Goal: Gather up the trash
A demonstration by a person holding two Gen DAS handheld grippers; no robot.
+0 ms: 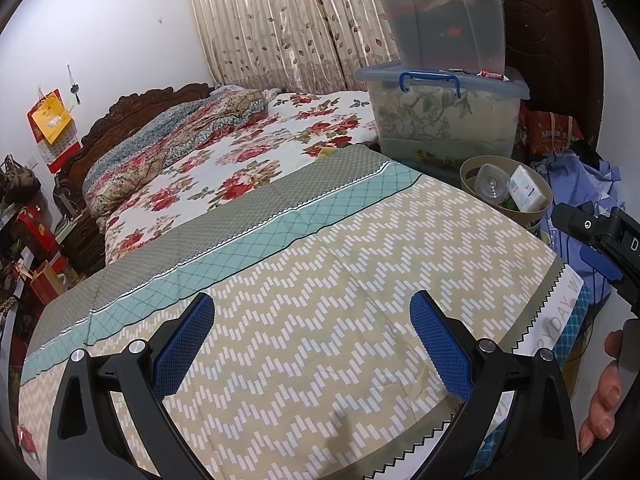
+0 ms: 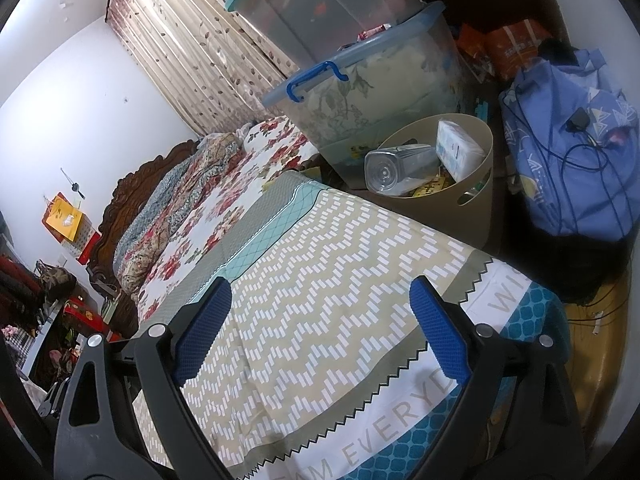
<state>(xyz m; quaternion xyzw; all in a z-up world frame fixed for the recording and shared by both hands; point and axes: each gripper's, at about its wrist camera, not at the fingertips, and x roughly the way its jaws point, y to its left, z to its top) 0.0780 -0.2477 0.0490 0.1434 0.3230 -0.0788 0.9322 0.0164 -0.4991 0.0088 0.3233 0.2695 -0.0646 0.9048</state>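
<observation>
A beige trash bin stands just past the far right corner of the patterned cloth-covered surface. Inside it lie a clear plastic bottle, a white and blue tissue pack and some yellow wrappers. My left gripper hovers open above the cloth, with nothing between its blue pads. My right gripper is open too and holds nothing; in the left wrist view its black body shows at the right edge with a person's fingers below it.
Two stacked clear storage boxes stand behind the bin. A blue bundle of clothes with cables sits to the bin's right. A bed with floral bedding lies beyond the cloth, curtains behind it.
</observation>
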